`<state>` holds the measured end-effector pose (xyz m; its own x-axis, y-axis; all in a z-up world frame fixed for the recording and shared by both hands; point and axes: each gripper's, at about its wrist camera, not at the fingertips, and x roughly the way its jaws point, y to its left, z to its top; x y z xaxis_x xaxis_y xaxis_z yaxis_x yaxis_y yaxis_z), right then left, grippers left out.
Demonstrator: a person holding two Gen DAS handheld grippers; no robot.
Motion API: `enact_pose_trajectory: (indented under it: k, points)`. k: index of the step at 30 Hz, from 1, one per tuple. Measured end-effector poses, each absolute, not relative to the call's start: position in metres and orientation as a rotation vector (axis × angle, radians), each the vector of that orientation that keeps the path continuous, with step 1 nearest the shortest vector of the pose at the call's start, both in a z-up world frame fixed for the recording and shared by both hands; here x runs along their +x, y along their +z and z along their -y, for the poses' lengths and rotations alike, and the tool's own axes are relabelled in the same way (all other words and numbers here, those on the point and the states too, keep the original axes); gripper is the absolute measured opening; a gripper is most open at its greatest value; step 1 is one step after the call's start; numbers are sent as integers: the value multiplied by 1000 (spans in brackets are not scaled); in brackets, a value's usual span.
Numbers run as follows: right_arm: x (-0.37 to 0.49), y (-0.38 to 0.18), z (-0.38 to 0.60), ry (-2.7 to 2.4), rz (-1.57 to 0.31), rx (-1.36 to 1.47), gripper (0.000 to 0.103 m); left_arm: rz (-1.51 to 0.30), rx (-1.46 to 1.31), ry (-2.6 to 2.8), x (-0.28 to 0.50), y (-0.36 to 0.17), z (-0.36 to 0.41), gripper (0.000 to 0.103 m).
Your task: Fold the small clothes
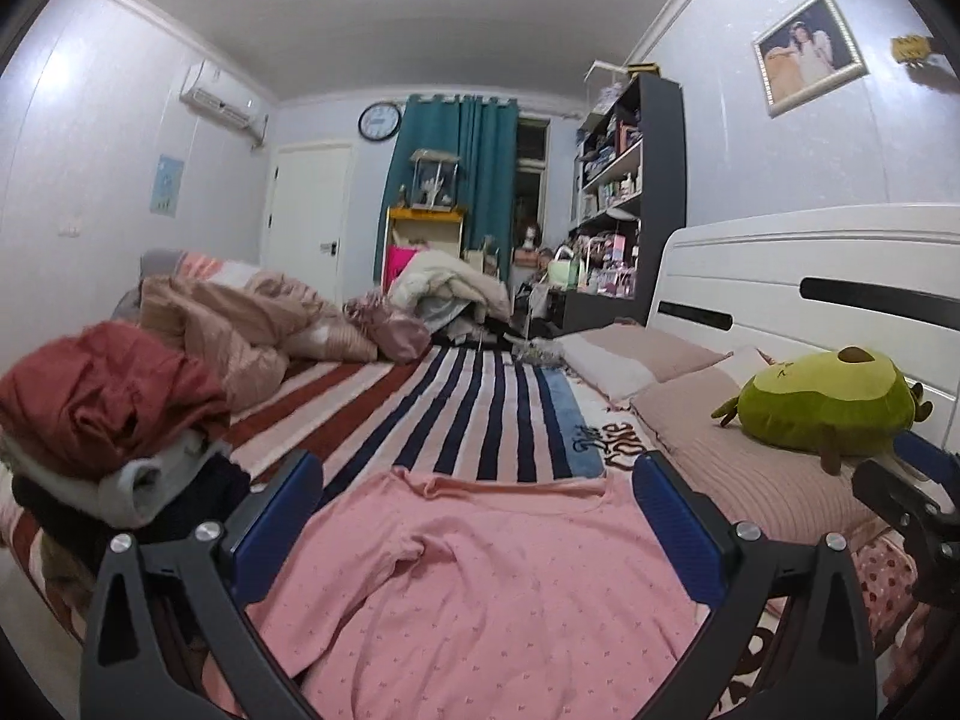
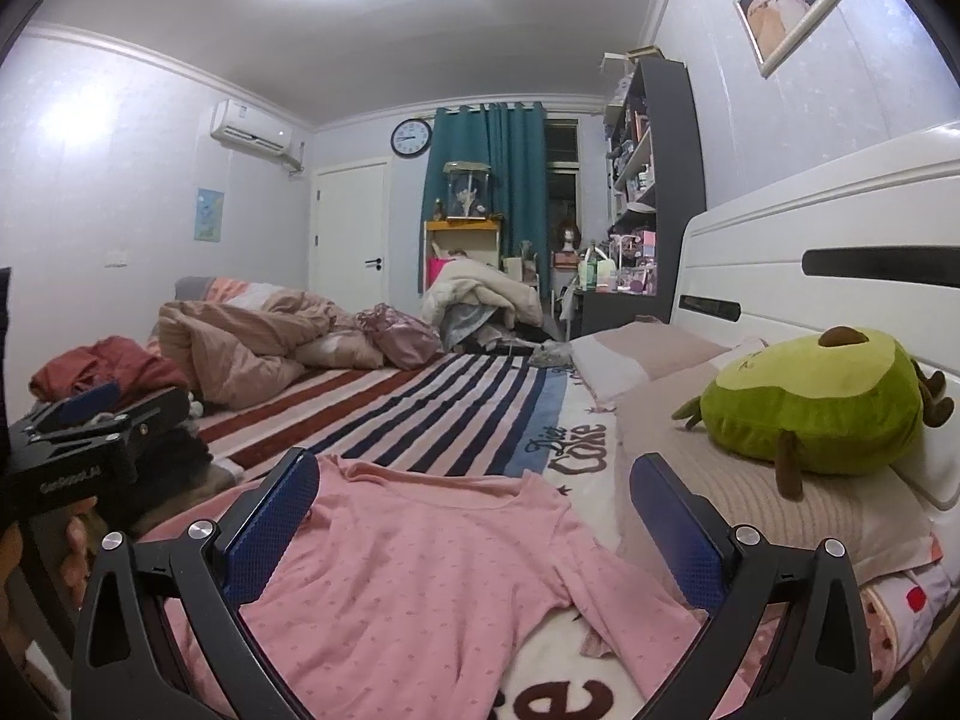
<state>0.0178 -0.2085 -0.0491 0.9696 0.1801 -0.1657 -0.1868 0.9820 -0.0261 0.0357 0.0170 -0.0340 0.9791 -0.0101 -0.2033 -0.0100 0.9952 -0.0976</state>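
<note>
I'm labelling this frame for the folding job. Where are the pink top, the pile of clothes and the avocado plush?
pink top (image 1: 480, 588), left wrist view, on its chest panel.
pile of clothes (image 1: 108, 414), left wrist view, on the red garment on top.
avocado plush (image 2: 804, 414), right wrist view, on its green body.

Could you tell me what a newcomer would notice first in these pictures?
A pink dotted long-sleeved top lies spread flat on the bed, right in front of both open grippers. A green avocado plush toy sits on the pillows by the white headboard, and a pile of clothes lies at the left.

Bed (striped blanket) bears pink top, avocado plush.
</note>
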Motion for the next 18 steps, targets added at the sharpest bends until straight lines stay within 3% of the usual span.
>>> enact_pose_trajectory:
  k: [18]
  points:
    - [18,-61,188,255,-192,-46,103,-263,-44,26,41,-40,-22,102]
